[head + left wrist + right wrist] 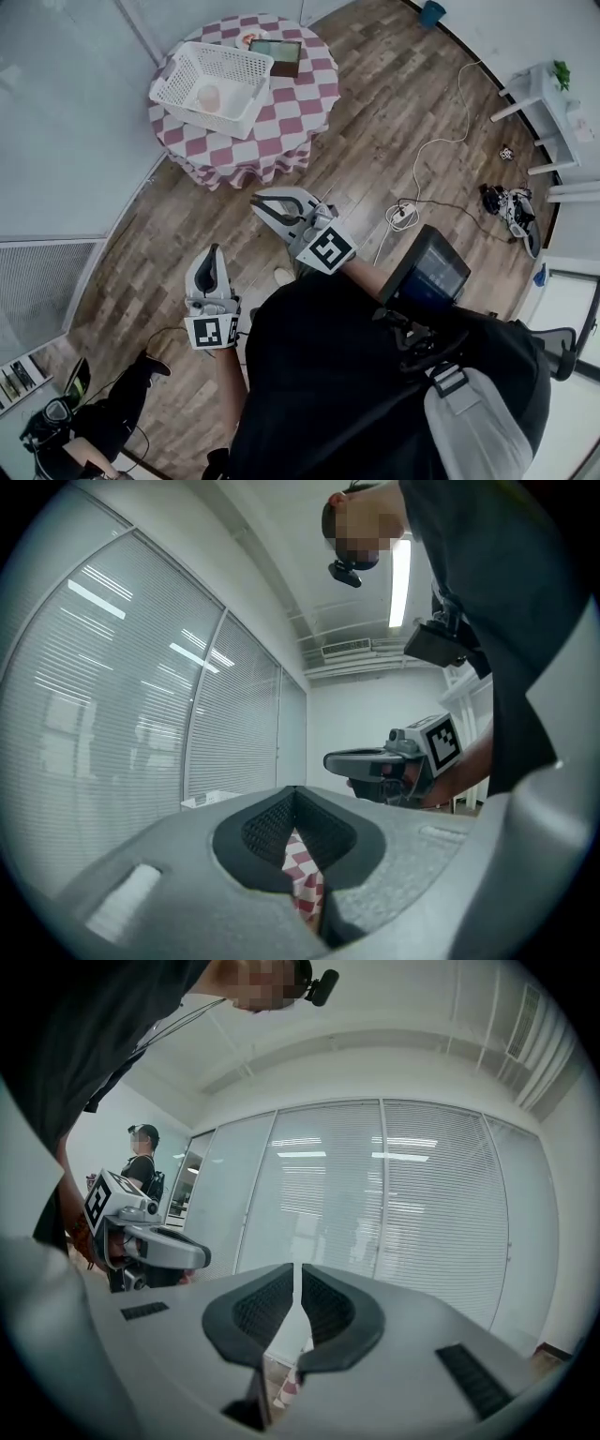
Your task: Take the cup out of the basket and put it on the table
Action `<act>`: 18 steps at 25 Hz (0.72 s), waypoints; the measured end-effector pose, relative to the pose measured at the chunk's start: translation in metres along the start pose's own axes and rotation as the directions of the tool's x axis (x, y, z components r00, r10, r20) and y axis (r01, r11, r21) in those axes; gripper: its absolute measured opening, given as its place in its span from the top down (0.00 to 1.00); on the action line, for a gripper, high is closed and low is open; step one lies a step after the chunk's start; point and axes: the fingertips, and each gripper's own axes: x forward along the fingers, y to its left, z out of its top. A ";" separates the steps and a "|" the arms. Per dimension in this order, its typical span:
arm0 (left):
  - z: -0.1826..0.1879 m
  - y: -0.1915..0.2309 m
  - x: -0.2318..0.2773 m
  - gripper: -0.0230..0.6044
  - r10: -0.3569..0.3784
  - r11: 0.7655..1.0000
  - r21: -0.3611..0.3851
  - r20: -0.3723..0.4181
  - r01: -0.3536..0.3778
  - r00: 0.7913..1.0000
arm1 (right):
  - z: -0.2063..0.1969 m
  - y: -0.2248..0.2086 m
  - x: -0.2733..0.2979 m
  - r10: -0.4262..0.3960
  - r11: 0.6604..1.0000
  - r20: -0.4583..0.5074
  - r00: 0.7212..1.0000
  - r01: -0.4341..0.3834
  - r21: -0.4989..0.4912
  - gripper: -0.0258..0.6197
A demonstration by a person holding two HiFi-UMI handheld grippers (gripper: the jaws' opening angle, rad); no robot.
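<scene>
While left gripper (211,258) and right gripper (264,206) are hanging clenched, empty, the cup (208,96) is sitting in the basket (234,53): seemingly light, stiff, slippery; rim offering best hold.

Wood plank floor (394,122) fills the head view's middle, a white cable (441,142) trailing across it (down to a power strip (403,214)). Glass partitions (66,122) line the left; a white stand (539,80) sits upper right. A ceiling light strip (400,583) glows at the left gripper view's top.
</scene>
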 end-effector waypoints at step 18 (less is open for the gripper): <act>0.003 0.064 0.223 0.97 -0.033 0.994 -0.111 -0.150 0.016 0.988 | -0.046 -0.199 0.118 0.152 0.988 0.017 0.988 -0.153 -0.001 0.93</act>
